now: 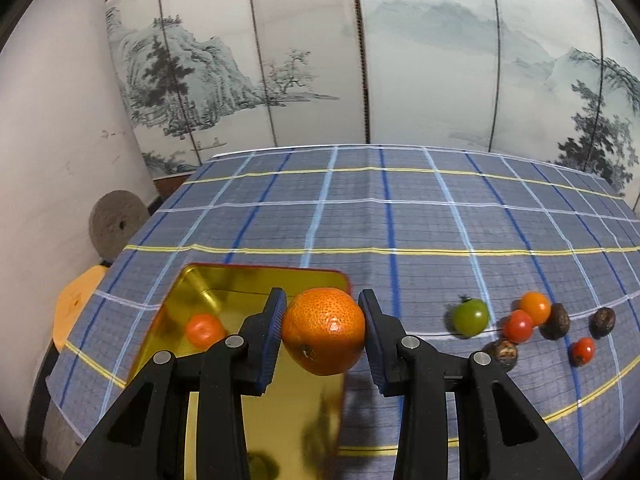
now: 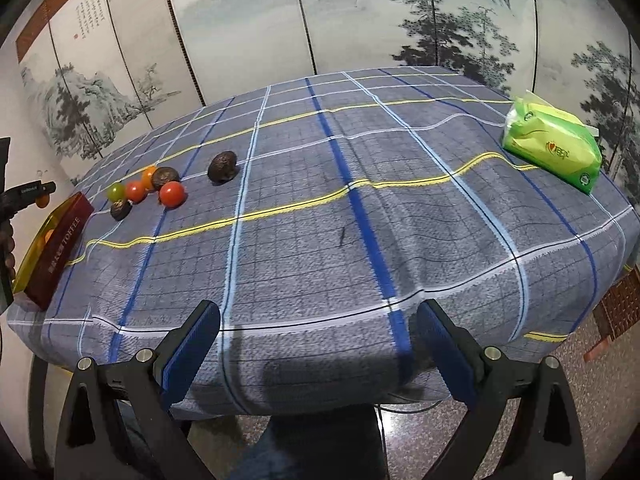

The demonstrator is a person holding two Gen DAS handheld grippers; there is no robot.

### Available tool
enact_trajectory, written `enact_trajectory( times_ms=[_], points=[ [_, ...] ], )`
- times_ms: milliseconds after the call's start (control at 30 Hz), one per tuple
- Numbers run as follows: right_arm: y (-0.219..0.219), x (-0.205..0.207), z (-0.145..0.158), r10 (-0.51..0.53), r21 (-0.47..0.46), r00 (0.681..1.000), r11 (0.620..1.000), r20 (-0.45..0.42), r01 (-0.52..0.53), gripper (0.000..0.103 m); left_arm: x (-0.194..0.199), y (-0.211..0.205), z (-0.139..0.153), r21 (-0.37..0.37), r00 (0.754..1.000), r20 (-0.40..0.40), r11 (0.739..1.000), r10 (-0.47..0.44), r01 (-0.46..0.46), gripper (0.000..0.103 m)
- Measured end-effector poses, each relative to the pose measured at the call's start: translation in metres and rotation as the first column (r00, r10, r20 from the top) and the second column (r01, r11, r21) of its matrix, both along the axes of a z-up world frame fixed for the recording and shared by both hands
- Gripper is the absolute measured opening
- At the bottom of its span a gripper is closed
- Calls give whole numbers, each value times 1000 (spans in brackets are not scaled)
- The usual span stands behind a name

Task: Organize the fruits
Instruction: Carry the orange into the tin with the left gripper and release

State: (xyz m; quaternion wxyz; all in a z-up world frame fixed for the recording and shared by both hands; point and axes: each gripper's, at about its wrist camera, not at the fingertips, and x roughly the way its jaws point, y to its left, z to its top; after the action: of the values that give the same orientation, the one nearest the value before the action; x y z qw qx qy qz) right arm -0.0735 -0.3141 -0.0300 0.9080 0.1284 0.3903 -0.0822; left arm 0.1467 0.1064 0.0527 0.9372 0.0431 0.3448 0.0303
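Note:
My left gripper (image 1: 323, 316) is shut on an orange mandarin (image 1: 323, 330) and holds it above the right edge of a gold-lined tin box (image 1: 224, 280). A small orange fruit (image 1: 205, 329) lies inside the tin. To the right on the cloth lie a green tomato (image 1: 471, 317), an orange tomato (image 1: 535, 307), two red tomatoes (image 1: 518, 325) and dark brown mushrooms (image 1: 555, 321). My right gripper (image 2: 318, 334) is open and empty at the table's near edge. The right wrist view shows the same tin (image 2: 56, 240) at far left, the fruit cluster (image 2: 173, 194) and a lone mushroom (image 2: 222, 166).
A blue plaid cloth (image 2: 360, 208) covers the table. A green tissue pack (image 2: 554, 146) lies at the far right. A painted folding screen (image 1: 320, 60) stands behind. A round stone (image 1: 116, 222) and a yellow stool (image 1: 78, 300) sit left of the table.

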Motion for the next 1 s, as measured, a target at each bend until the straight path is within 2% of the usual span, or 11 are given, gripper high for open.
enact_trajectory(
  times_ms=[467, 667, 1000],
  points=[
    [19, 8, 1, 39, -16, 999, 999, -15, -39, 97, 0, 35, -17, 6, 997, -39, 998, 63, -63, 38],
    [24, 11, 0, 49, -21, 999, 999, -21, -49, 97, 1, 68, -39, -49, 989, -109, 993, 101, -107, 38],
    [31, 16, -5, 64, -18, 997, 998, -38, -64, 97, -9, 113, -68, -50, 971, -191, 986, 146, -158, 38]
  ],
)
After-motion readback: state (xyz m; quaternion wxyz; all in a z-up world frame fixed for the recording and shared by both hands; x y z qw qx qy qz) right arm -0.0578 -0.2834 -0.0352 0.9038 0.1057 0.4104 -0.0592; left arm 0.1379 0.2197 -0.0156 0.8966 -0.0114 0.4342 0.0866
